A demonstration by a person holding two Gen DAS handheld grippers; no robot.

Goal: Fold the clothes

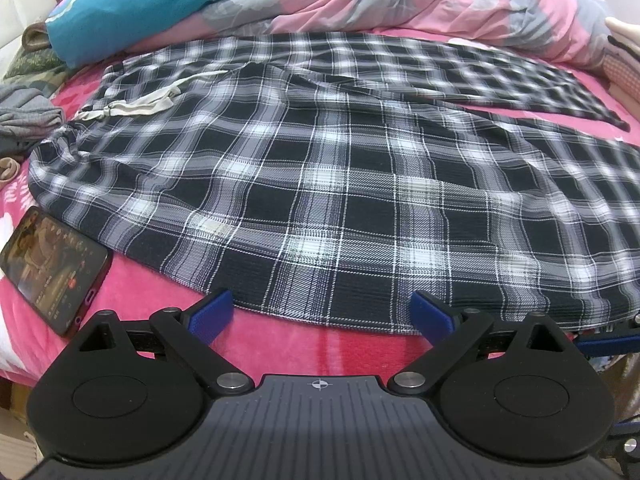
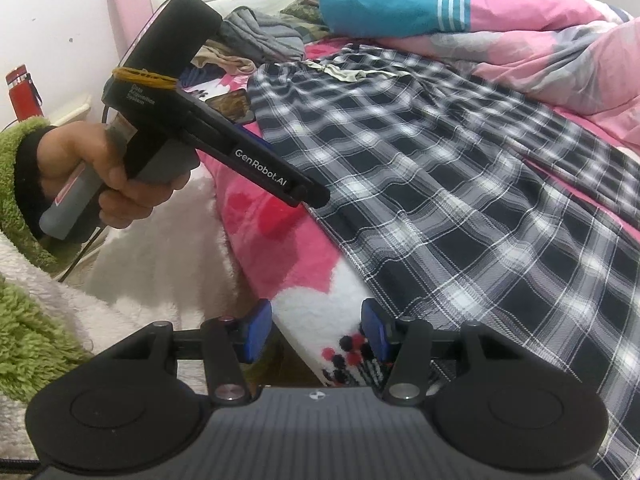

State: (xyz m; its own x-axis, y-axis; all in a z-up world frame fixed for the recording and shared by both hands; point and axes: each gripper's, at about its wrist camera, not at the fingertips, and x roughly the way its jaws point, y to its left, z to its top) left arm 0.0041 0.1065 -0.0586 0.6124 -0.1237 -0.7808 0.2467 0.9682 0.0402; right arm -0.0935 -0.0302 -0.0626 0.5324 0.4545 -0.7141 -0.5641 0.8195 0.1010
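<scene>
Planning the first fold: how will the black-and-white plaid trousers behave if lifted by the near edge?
The black-and-white plaid trousers lie rippled and draped, so they will probably hang limp. The thin weave looks light. On the fuzzy pink blanket they may drag rather than slide.

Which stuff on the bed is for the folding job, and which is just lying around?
For the job:
plaid trousers, spread flat on the pink blanket
left claw, open
right claw, open

Just lying around:
phone beside the trousers
grey clothes
blue pillow
pink quilt
red bottle
</scene>
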